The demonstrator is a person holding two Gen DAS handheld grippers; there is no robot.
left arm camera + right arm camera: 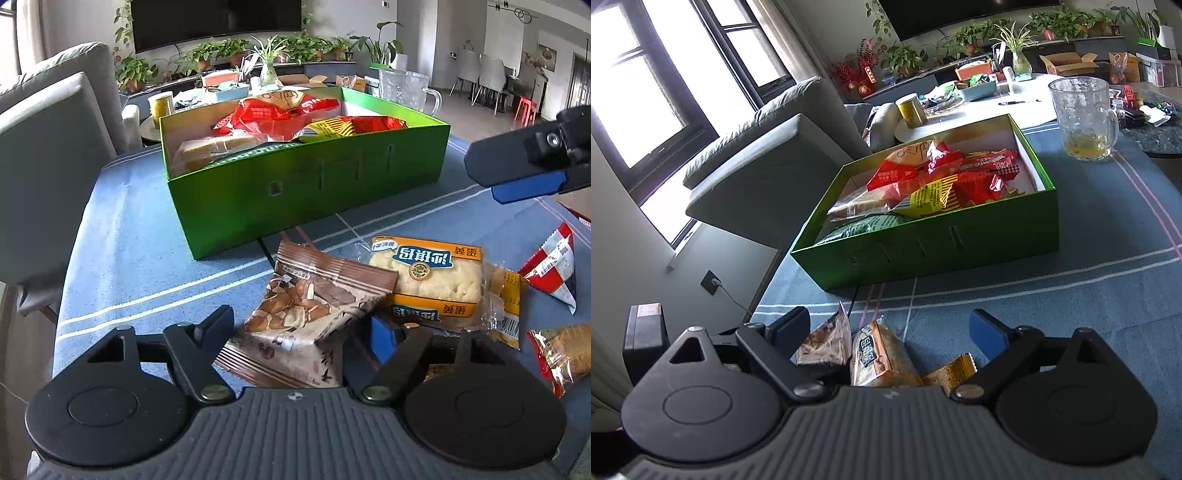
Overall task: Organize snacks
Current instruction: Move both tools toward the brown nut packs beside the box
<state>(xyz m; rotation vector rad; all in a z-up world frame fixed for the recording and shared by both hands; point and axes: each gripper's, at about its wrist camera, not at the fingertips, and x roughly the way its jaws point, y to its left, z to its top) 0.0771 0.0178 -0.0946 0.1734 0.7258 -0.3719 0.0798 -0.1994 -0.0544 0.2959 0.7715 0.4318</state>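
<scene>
A green box (306,192) (960,240) holds several snack packs on the blue tablecloth. In the left wrist view my left gripper (303,325) has its jaws closed on a brown nut snack bag (310,310), which stands tilted on the cloth. Beside it lie a yellow-orange cake pack (428,273), a red and white pack (554,266) and a wafer pack (561,354). My right gripper (890,328) is open and empty above the cloth, over the brown bag (823,343), the cake pack (879,358) and an orange packet (953,373). It also shows at the right of the left wrist view (517,173).
A glass mug (1084,118) (406,88) with a little liquid stands behind the box. A grey sofa (768,158) (55,122) is at the left. A white round table (990,107) with clutter and potted plants lies beyond.
</scene>
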